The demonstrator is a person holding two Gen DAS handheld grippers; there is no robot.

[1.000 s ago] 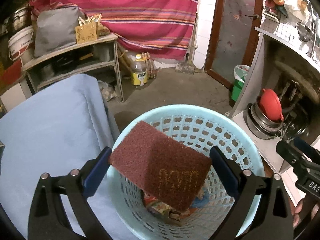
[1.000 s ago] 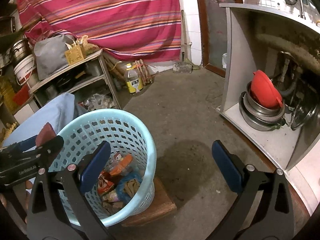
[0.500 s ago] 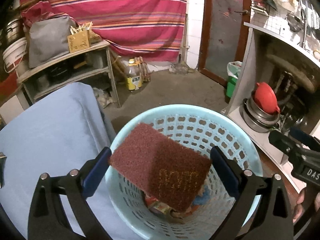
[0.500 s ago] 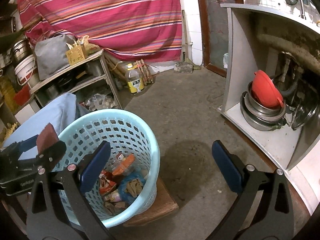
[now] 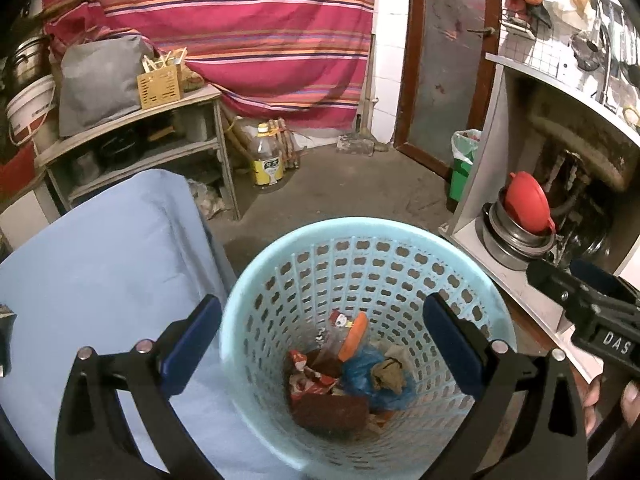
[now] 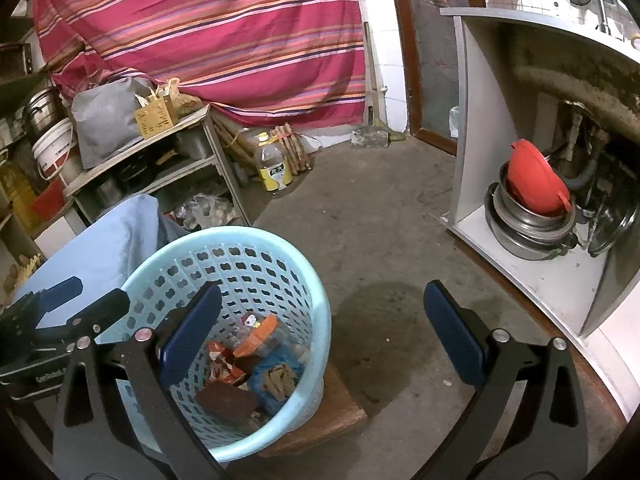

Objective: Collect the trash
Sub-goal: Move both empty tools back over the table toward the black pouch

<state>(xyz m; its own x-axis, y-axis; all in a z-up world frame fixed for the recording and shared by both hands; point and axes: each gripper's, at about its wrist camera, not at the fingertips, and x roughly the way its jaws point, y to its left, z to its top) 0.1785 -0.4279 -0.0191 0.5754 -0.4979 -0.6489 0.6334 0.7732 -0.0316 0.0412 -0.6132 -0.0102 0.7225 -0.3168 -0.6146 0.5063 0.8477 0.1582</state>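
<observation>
In the pale blue basket point(image 5: 360, 236), a maroon scouring pad point(image 5: 330, 410) lies flat beneath the wide-open left hand-held gripper point(image 5: 320, 340).

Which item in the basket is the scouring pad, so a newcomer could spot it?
Find the light blue perforated basket beside the blue cloth. At its bottom, nearest the left hand-held gripper, lies the scouring pad. It is a flat dark maroon rectangle, unlike the crumpled red wrappers and blue bag beside it.
</observation>
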